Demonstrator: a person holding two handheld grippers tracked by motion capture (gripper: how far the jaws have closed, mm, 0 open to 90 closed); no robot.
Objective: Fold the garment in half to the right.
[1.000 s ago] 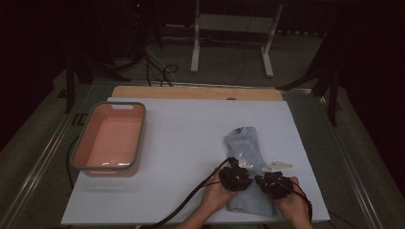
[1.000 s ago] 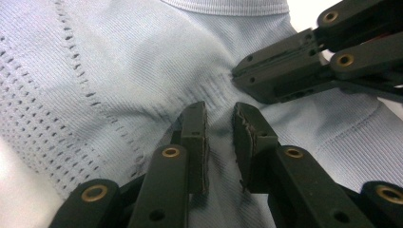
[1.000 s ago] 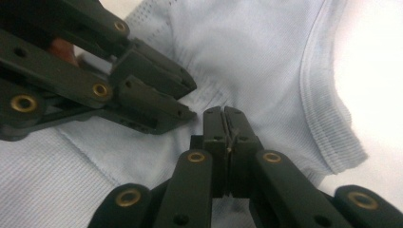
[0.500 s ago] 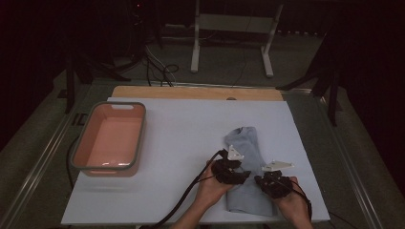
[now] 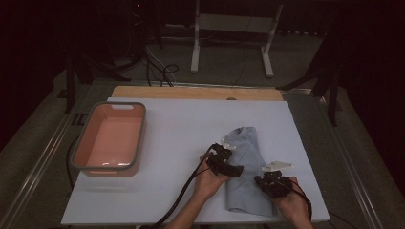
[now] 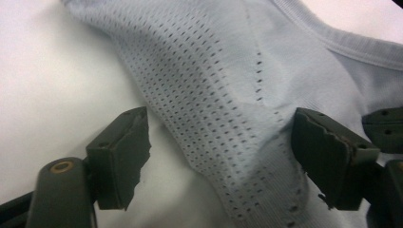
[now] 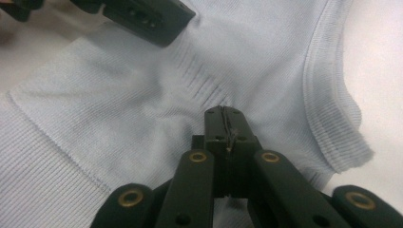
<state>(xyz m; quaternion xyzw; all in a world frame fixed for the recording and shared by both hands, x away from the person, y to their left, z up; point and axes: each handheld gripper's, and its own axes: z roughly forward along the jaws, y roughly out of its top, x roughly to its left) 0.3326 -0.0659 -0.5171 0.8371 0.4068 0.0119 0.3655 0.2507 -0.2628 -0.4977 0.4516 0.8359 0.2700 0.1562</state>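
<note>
The folded garment (image 5: 246, 174) lies at the counter's (image 5: 181, 129) five o'clock, long axis running twelve to six. Left gripper (image 5: 228, 161) fingers have just been opening, released astride a fold; right gripper (image 5: 273, 183) fingers are clenched tight on fabric.

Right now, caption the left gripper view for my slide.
Left gripper open astride a fold of pale blue perforated knit garment.

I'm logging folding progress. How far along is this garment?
The light-blue garment already lies folded into a narrow strip on the white board. In hand: the right gripper is shut, pinching its fabric; the left gripper has just been opening, jaws astride a fold. Left, probably: further folding; the pink tub holds nothing.
</note>
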